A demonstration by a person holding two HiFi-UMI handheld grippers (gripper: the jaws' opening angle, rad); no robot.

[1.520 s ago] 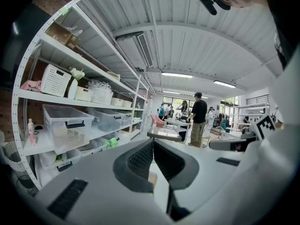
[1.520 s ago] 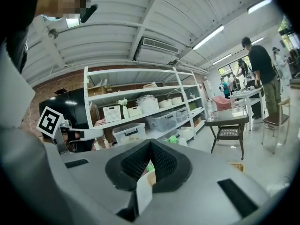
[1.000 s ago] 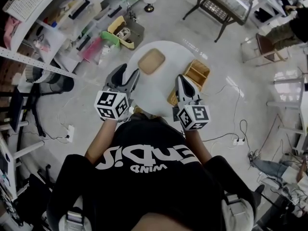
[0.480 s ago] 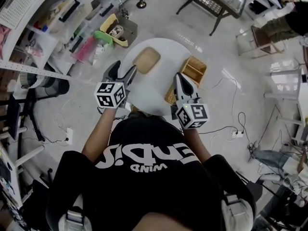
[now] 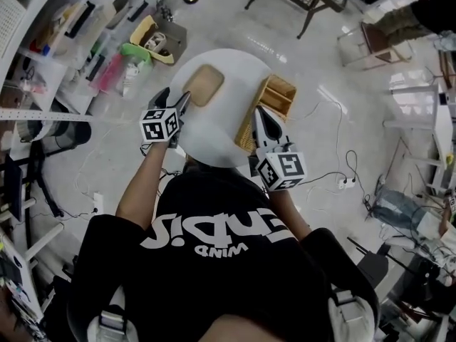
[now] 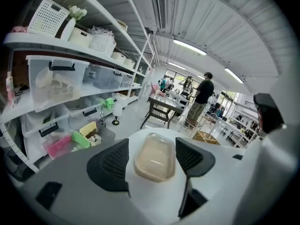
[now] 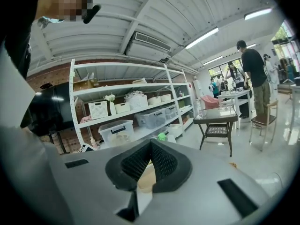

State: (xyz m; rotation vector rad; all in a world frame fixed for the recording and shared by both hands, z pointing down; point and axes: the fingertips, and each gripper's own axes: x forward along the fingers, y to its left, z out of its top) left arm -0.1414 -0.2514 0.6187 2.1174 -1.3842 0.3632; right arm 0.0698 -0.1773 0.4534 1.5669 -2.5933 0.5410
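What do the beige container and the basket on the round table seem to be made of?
Beige container: probably plastic, with a glossy translucent lid, judging by the highlights on it. Basket: looks like woven wicker or bamboo, matte tan; the weave is too small to confirm.

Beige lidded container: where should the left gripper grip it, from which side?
Probably its long side walls, across the short width, from the near short end: the container lies lengthwise ahead of the open left gripper, narrower than the jaw gap.

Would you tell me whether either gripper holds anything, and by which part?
Nothing: the left gripper is open before the beige container; the right gripper is shut, empty.
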